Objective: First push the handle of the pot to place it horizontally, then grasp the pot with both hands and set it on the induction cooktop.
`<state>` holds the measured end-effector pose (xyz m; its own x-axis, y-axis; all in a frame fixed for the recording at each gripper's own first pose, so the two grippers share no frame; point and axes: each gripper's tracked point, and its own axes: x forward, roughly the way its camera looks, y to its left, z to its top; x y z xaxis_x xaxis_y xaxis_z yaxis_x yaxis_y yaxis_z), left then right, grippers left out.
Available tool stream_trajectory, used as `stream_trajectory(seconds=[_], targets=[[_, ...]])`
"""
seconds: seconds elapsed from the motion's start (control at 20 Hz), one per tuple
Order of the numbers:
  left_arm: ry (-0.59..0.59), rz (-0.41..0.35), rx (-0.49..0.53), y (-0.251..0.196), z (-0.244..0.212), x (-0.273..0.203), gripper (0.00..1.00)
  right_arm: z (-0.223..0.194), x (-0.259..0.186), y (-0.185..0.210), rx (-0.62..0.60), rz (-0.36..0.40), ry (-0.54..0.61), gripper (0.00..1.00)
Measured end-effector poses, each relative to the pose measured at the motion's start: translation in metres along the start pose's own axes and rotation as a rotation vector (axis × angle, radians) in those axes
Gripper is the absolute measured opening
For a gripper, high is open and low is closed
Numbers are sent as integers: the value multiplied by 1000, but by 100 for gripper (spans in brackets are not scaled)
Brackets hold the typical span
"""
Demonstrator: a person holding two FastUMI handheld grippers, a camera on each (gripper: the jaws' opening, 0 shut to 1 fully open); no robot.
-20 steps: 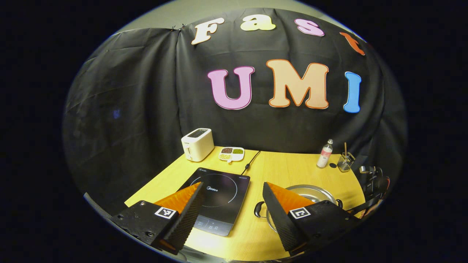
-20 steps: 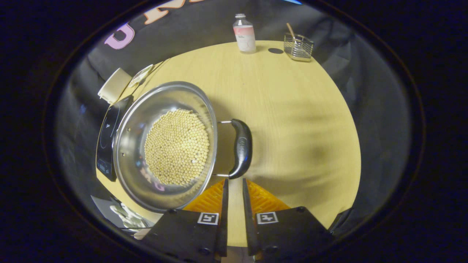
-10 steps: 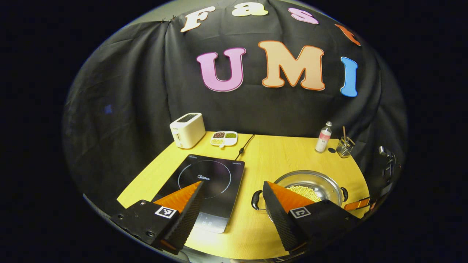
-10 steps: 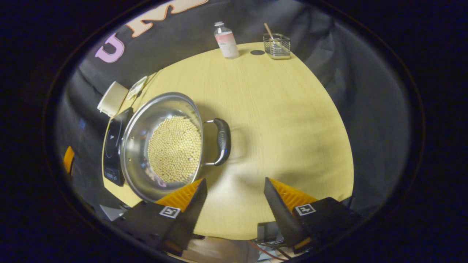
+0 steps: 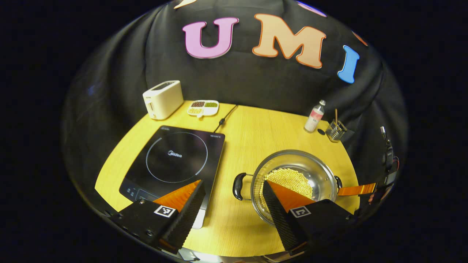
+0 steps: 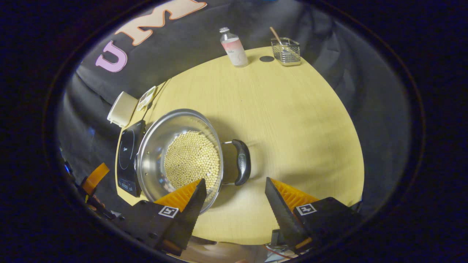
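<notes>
A steel pot holding pale beans stands on the yellow table, right of the black induction cooktop. Its two black handles point left and right in the left gripper view. My left gripper is open above the table's front, its fingers either side of the left handle. In the right gripper view the pot lies left of centre, and my right gripper is open just short of the near handle. The cooktop sits beyond the pot.
A white toaster and a divided dish stand at the back left, with the cooktop's cable beside them. A bottle and a wire holder stand at the back right. The table edge runs close under both grippers.
My right gripper went from shut to open, drew back, then came near the pot's handle again. The left gripper view tipped downward, bringing the pot and cooktop closer.
</notes>
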<state>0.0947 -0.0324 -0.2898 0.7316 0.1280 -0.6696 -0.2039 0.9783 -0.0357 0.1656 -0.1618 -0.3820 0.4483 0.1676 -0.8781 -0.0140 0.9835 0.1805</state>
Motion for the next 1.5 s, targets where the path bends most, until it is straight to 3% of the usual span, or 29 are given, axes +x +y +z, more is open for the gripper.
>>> stream_trajectory(seconds=[0.4, 0.45, 0.5, 0.6, 0.75, 0.8, 0.95, 1.0, 1.1, 1.25, 1.3, 1.35, 1.4, 1.45, 1.5], targets=[[188, -87, -44, -8, -22, 61, 97, 9, 33, -1, 14, -10, 63, 93], [213, -89, -41, -9, -25, 67, 96, 10, 37, 0, 19, -6, 73, 100], [236, -92, -32, -8, -28, 72, 100, 10, 40, 1, 23, -4, 81, 94], [266, -104, -21, -11, -31, 84, 96, 10, 49, 0, 28, -4, 102, 93], [310, -117, -21, -14, -38, 96, 96, 9, 57, -3, 37, -4, 133, 93], [327, -122, -22, -15, -42, 99, 96, 9, 59, -3, 41, -3, 141, 100], [365, -123, -25, -17, -48, 106, 96, 8, 64, -1, 53, 8, 163, 98], [376, -128, -28, -19, -50, 107, 95, 6, 65, -1, 55, 13, 172, 89], [391, -135, -26, -25, -53, 110, 92, 2, 71, 1, 52, 18, 188, 84], [408, -116, -3, -23, -56, 114, 80, 2, 75, 3, 53, 33, 205, 83], [413, -110, -1, -22, -57, 116, 78, 1, 78, 2, 51, 29, 207, 83], [418, -105, 0, -22, -58, 117, 82, 5, 81, 3, 56, 32, 204, 83], [423, -98, 2, -21, -58, 117, 75, 4, 82, 7, 55, 43, 205, 64], [425, -90, 4, -18, -59, 117, 74, 5, 83, 5, 50, 36, 205, 59], [429, -83, 3, -17, -60, 118, 77, 4, 83, 6, 50, 34, 211, 61]])
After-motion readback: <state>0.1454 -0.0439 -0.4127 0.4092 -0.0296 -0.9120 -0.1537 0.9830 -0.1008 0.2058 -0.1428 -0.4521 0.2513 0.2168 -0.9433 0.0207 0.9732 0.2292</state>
